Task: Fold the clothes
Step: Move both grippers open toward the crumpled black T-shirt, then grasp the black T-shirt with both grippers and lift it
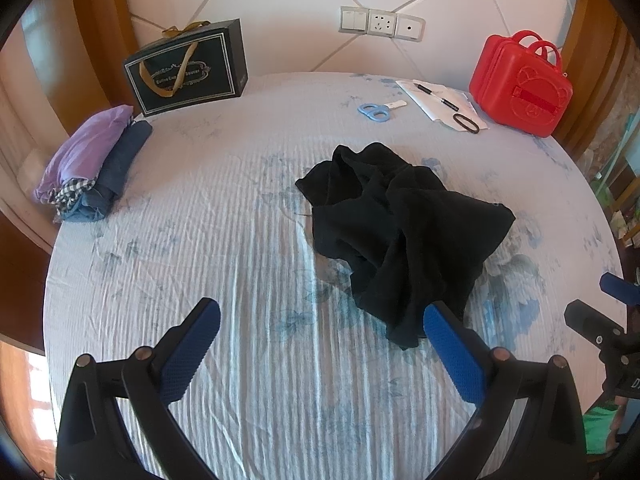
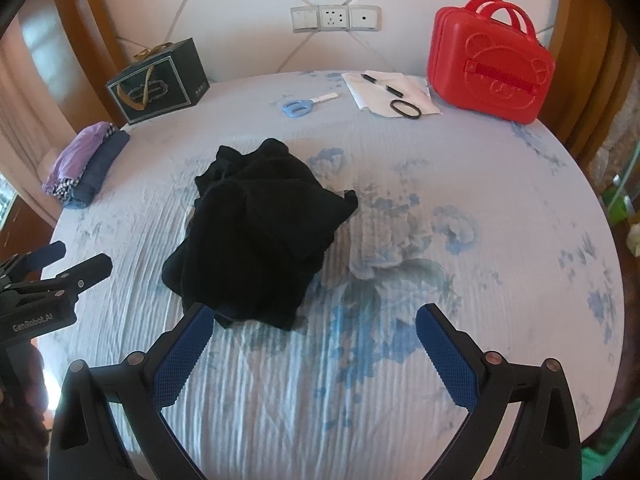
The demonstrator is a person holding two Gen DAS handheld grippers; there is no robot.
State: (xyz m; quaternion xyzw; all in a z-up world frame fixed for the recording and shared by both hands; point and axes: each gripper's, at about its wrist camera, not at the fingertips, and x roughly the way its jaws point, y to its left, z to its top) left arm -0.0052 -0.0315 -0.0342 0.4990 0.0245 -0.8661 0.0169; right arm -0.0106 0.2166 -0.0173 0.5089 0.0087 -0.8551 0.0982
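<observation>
One black garment (image 1: 404,232) lies crumpled in a heap near the middle of the bed (image 1: 224,248), on its pale blue flowered sheet. Beyond the garment, towards the headboard, sit one pair of blue-handled scissors (image 1: 376,111), one pen (image 1: 438,97) on some white papers (image 1: 436,110), one black hair band (image 1: 466,123) and one red case (image 1: 522,84) with two handles. Far left of the garment stand one dark gift box (image 1: 188,68) and one stack of folded clothes (image 1: 94,164), purple on top, dark blue beneath.

Two grippers hover above the near side of the bed. The left gripper (image 1: 320,344) is spread wide and empty, its right finger just in front of the garment's near edge. The right gripper (image 2: 312,344) is also spread wide and empty, its left fingertip at the garment's near hem; contact cannot be told.
</observation>
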